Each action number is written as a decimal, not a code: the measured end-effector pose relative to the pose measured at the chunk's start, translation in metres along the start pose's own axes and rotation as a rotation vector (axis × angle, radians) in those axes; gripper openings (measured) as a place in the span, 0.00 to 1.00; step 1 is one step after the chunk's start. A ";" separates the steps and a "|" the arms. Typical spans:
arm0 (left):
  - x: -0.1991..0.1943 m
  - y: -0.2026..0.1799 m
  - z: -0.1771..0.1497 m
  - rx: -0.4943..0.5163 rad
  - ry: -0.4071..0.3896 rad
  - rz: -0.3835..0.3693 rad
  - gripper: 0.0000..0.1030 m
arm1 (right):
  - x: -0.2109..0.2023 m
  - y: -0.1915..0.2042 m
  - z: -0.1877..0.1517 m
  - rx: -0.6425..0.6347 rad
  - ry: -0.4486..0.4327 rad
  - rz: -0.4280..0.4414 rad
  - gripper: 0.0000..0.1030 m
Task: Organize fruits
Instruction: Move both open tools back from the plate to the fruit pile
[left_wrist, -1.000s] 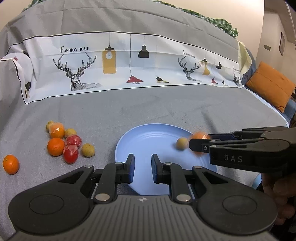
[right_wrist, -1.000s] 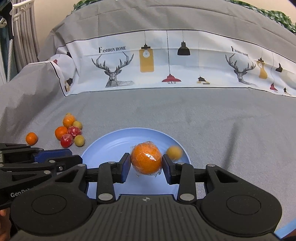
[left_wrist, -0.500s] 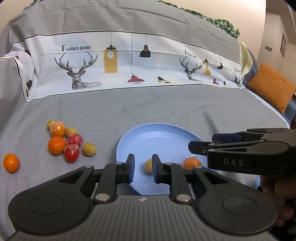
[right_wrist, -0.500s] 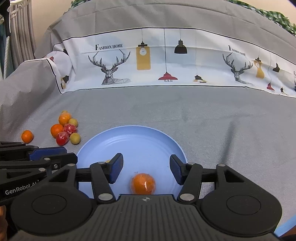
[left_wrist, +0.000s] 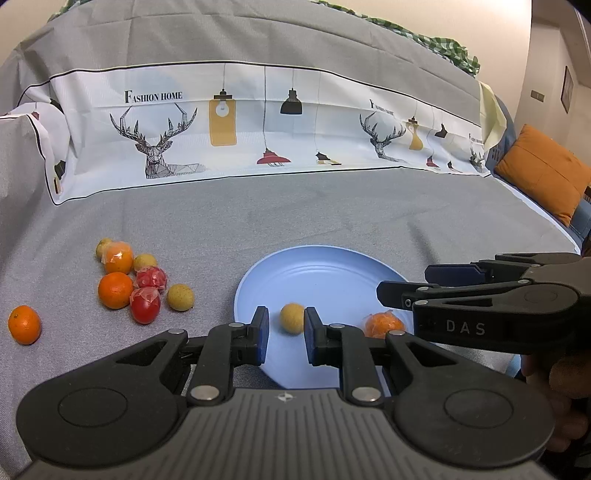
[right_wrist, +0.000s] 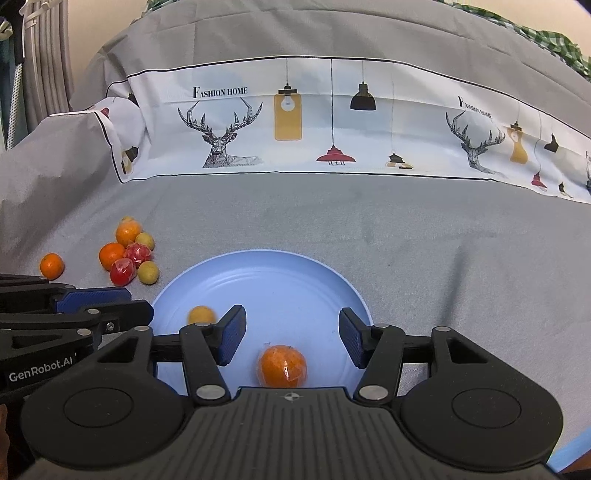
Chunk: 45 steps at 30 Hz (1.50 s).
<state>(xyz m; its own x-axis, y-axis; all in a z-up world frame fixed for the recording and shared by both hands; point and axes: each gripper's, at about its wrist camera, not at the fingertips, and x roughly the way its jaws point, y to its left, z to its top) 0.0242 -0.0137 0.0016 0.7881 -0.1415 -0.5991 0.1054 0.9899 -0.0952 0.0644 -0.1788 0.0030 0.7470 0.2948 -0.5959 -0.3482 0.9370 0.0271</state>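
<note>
A blue plate (left_wrist: 321, 273) (right_wrist: 266, 280) lies on the grey cover. On it rest a plastic-wrapped orange (left_wrist: 384, 325) (right_wrist: 282, 366) and a small yellow fruit (left_wrist: 292, 318) (right_wrist: 201, 315). My right gripper (right_wrist: 291, 332) (left_wrist: 404, 282) hovers open over the plate's near side, the wrapped orange lying free below its fingers. My left gripper (left_wrist: 286, 334) (right_wrist: 138, 304) hangs at the plate's near left rim, its jaws a narrow gap apart with nothing held. The yellow fruit sits beyond that gap. A pile of oranges, red wrapped fruits and yellow fruits (left_wrist: 140, 288) (right_wrist: 127, 254) lies left of the plate.
One orange (left_wrist: 24, 325) (right_wrist: 51, 266) sits alone at the far left. A printed white cloth (left_wrist: 258, 129) covers the backrest behind. An orange cushion (left_wrist: 543, 173) is at the far right. A person's hand (left_wrist: 569, 376) holds the right gripper.
My right gripper has opened and let go of the wrapped orange, which now lies on the plate. The small yellow fruit rolled across the plate toward the left gripper.
</note>
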 end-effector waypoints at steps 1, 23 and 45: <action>0.000 0.000 0.000 -0.001 0.000 0.000 0.22 | 0.000 0.000 0.000 0.000 0.000 0.000 0.56; -0.013 0.002 0.004 -0.011 -0.025 0.018 0.21 | -0.004 0.002 0.002 0.004 -0.026 0.026 0.38; -0.029 0.116 0.023 -0.261 -0.053 0.173 0.21 | 0.001 0.047 0.020 -0.040 -0.057 0.177 0.17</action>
<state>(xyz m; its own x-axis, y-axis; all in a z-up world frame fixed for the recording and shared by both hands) 0.0274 0.1053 0.0269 0.8119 0.0365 -0.5826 -0.1871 0.9617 -0.2005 0.0597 -0.1307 0.0195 0.7025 0.4655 -0.5384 -0.4985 0.8617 0.0946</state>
